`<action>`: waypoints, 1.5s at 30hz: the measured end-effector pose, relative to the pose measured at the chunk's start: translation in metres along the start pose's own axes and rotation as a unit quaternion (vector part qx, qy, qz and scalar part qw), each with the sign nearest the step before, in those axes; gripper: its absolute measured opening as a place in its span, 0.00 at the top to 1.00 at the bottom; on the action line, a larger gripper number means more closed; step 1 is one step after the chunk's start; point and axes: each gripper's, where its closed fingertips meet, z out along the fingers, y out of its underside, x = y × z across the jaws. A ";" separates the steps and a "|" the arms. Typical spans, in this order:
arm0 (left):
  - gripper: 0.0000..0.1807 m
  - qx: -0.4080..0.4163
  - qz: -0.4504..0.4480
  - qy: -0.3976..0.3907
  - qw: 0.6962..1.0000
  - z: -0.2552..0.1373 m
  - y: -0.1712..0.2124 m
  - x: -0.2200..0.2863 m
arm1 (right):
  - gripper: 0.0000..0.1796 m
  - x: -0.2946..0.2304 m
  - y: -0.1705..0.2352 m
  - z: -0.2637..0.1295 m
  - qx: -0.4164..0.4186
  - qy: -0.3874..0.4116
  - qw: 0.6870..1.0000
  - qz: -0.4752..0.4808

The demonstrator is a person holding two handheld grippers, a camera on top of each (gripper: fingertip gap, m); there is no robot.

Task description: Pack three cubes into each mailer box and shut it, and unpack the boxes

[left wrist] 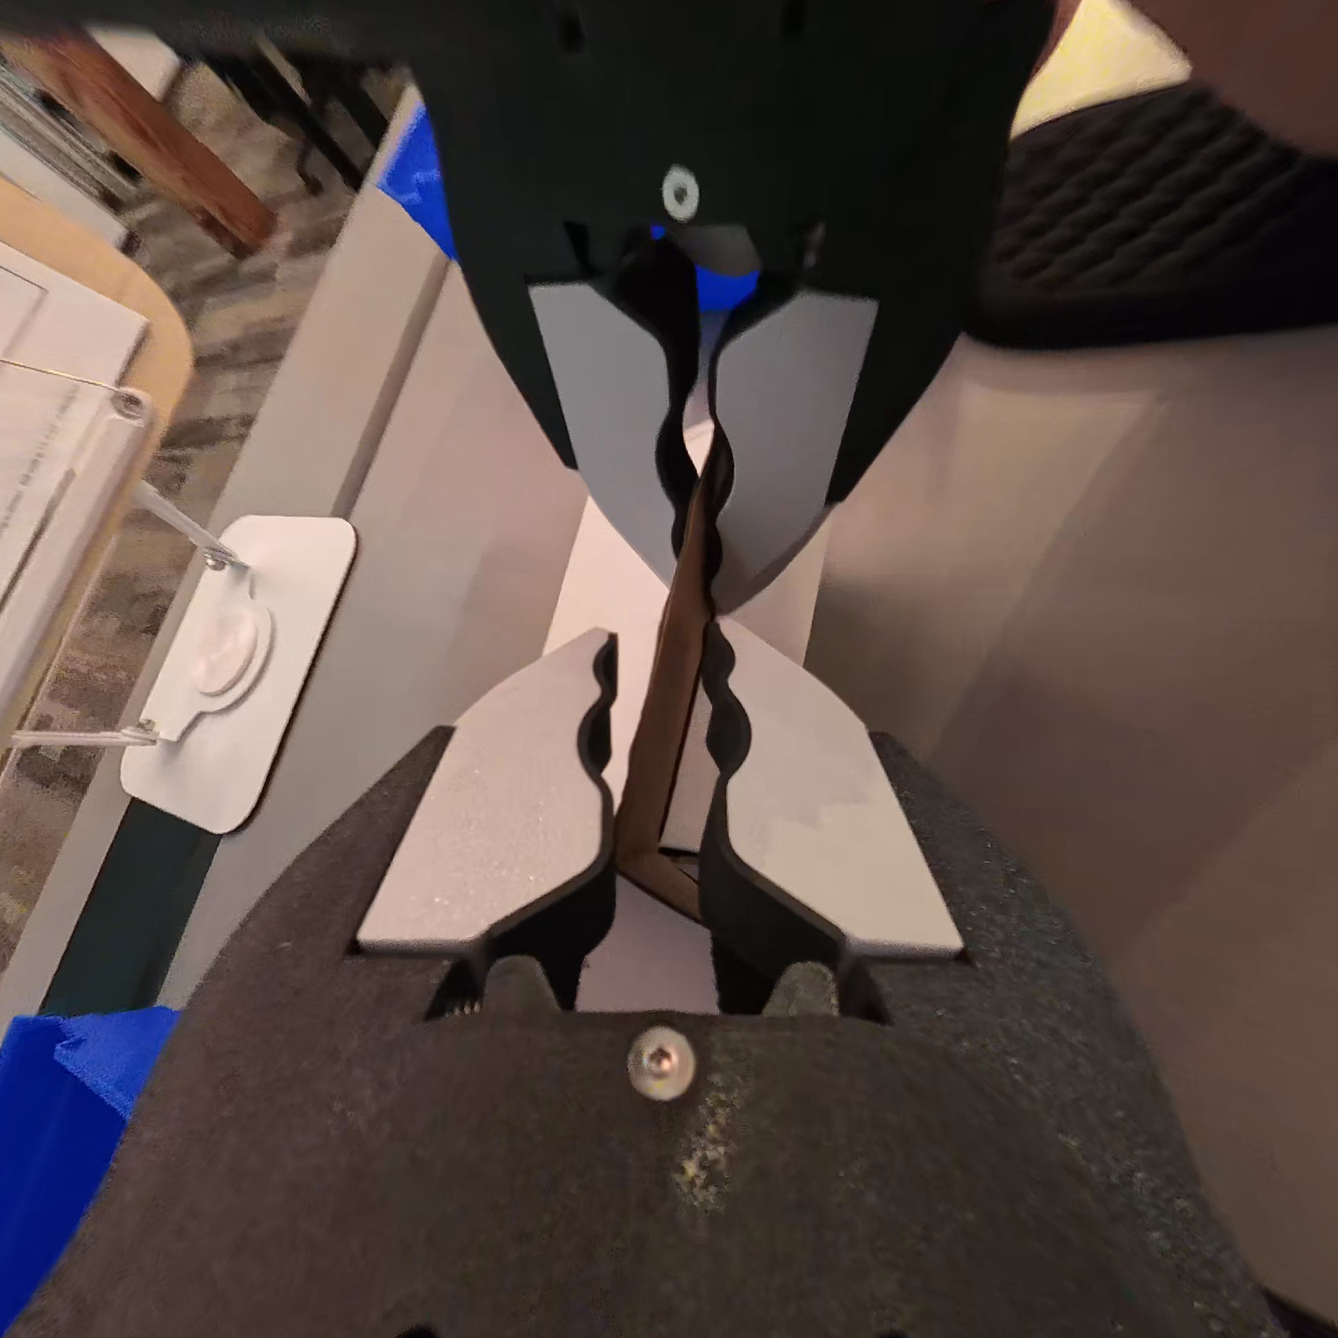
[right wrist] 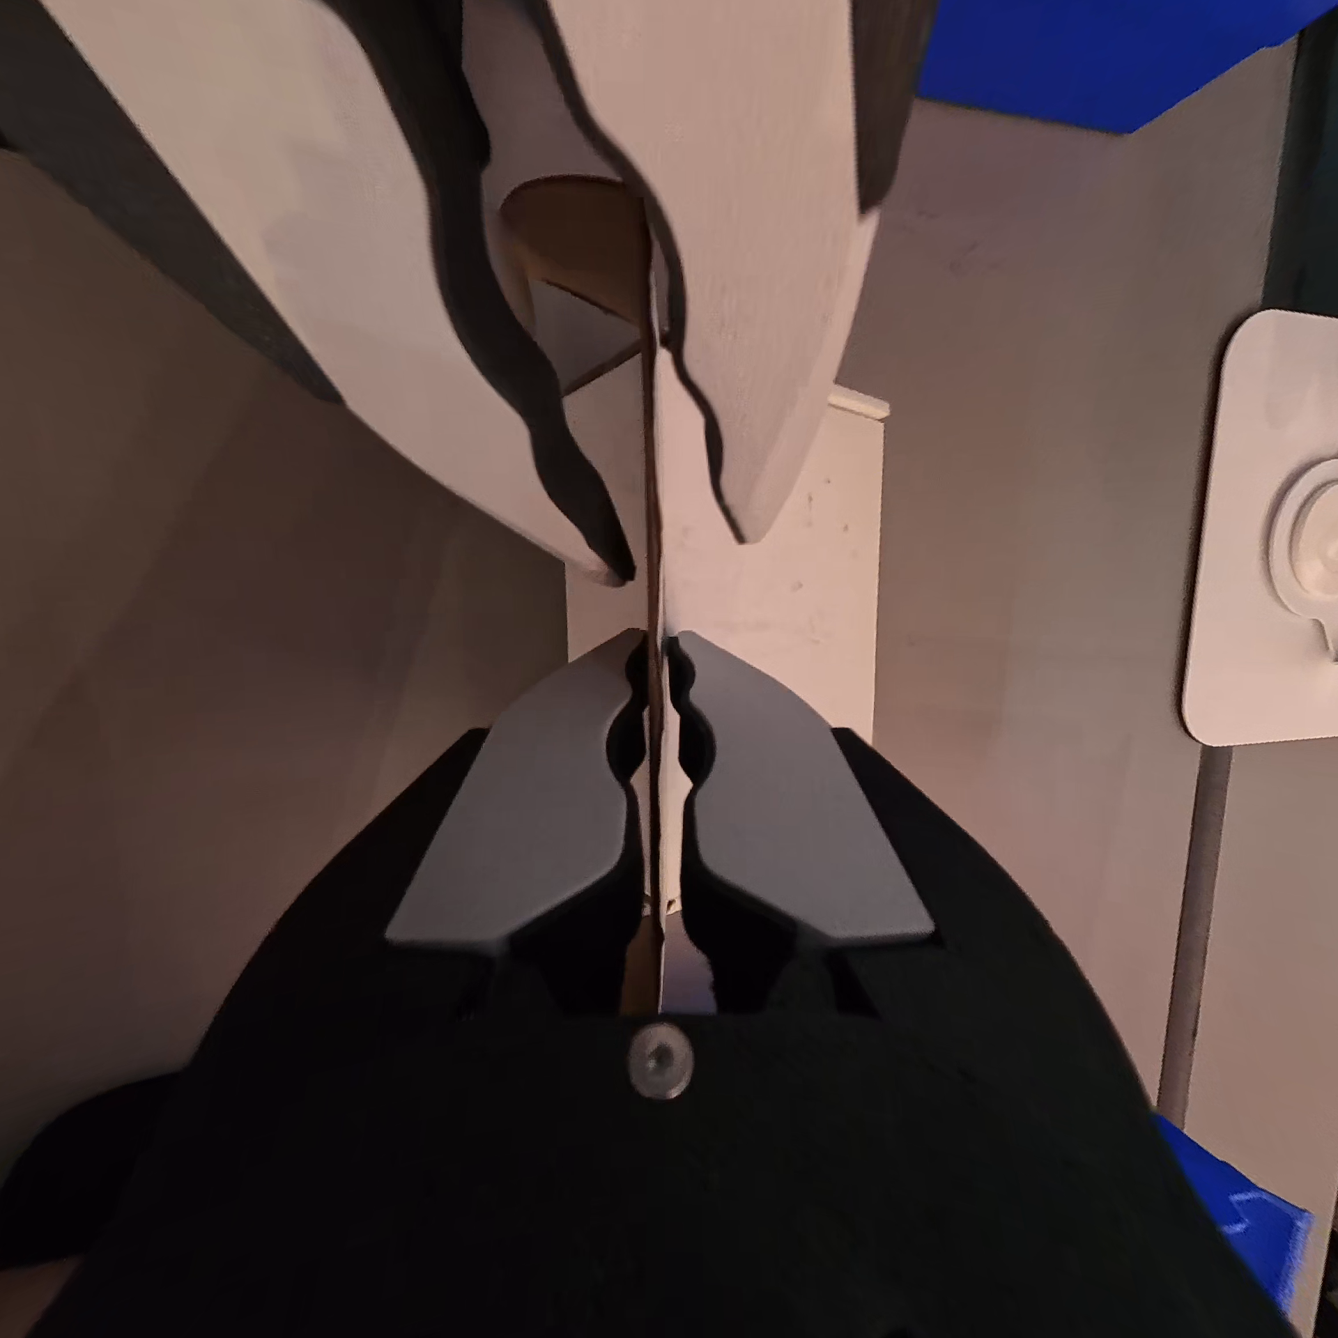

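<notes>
Mailer box flap standing on edge, rising off white mailer box on table. Right tool pinching one end of flap; left tool spread astride flap's opposite end, one pad touching — not clamped. Risks: one-ended grip twisting or creasing flap; thin card slipping from wavy pads; box dragged along table — nothing pinning it. Cubes not visible.

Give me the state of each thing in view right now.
Left gripper: jaws open, straddling the flap.
Right gripper: jaws shut on the flap.
Flap: upright, edge-on, between both grippers.
Box: white, under the flap; whether any cubes are in it cannot be seen.
</notes>
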 end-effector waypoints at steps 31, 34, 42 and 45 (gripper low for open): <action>0.99 -0.111 -0.053 0.081 0.989 0.008 0.012 -0.066 | 0.64 0.028 -0.027 -0.005 0.090 0.272 0.934 -0.212; 0.99 -0.107 -0.045 0.081 0.990 0.008 0.009 -0.064 | 0.63 0.038 -0.019 0.002 0.071 0.284 0.937 -0.189; 0.99 -0.103 -0.068 0.076 0.989 0.007 0.014 -0.068 | 0.59 0.048 -0.005 0.022 -0.013 0.315 0.932 -0.179; 0.99 -0.103 -0.095 0.082 0.987 0.008 0.016 -0.069 | 0.58 0.047 -0.002 0.027 -0.045 0.326 0.925 -0.191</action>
